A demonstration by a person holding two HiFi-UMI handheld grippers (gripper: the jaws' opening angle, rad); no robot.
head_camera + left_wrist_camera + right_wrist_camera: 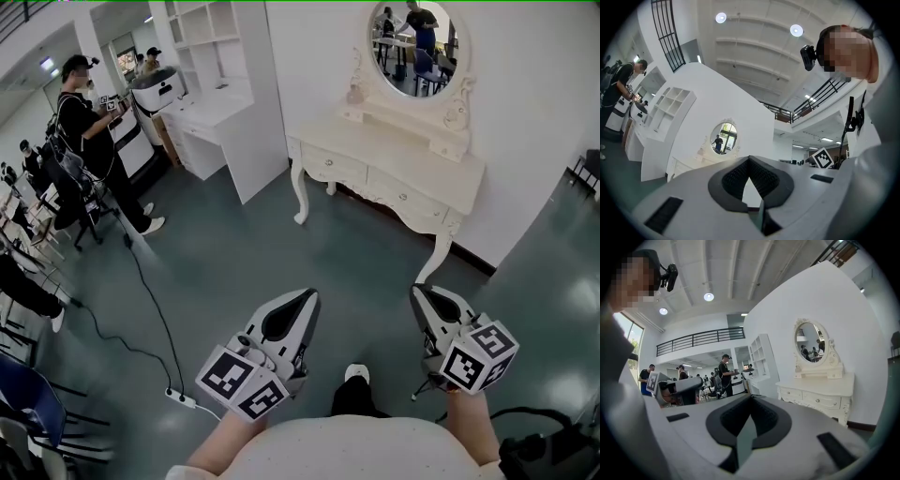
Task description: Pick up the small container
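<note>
No small container shows in any view. In the head view my left gripper and right gripper are held side by side at waist height over the dark floor, both pointing toward a white dressing table. Each is shut with nothing between its jaws. The left gripper view shows my left gripper with its tips together, tilted up toward the ceiling. In the right gripper view my right gripper has its tips meeting too, and the dressing table stands ahead to the right.
An oval mirror sits on the dressing table. A white shelf and desk unit stands to its left. A person stands at the far left by chairs. A cable and power strip lie on the floor.
</note>
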